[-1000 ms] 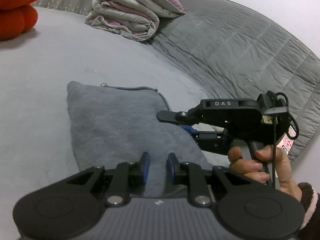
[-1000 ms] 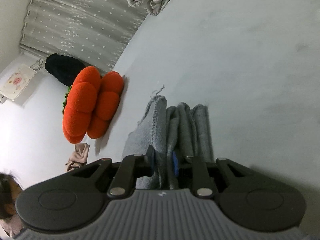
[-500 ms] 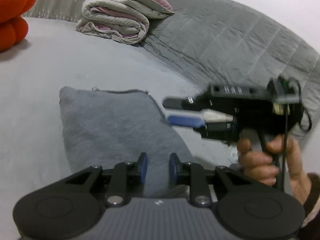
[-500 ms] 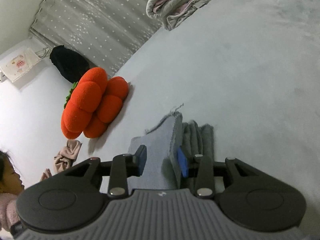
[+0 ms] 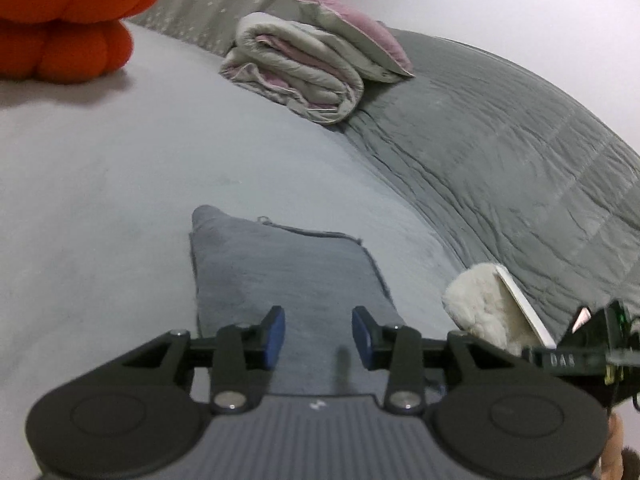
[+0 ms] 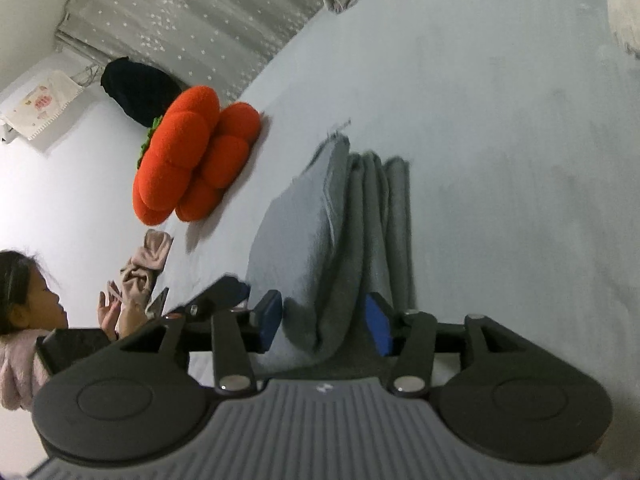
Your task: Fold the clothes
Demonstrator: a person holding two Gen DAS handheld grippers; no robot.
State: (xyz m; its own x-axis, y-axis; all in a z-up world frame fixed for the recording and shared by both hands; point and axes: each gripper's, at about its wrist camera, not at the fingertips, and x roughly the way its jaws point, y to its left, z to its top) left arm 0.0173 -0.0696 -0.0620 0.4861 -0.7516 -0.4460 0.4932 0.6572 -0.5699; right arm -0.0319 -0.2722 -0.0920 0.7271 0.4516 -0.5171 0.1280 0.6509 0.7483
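Lying between parted right tongs, folded cloth

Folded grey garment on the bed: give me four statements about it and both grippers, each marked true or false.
1. The folded grey fleece garment lies on the pale grey bed cover. True.
2. The left gripper is clamped shut on it. False: its jaws stand apart.
3. The right gripper is open, with the garment's stacked folds between its fingers. True.
4. The round orange plush cushion sits on top of the garment. False: it lies apart, farther along the bed.
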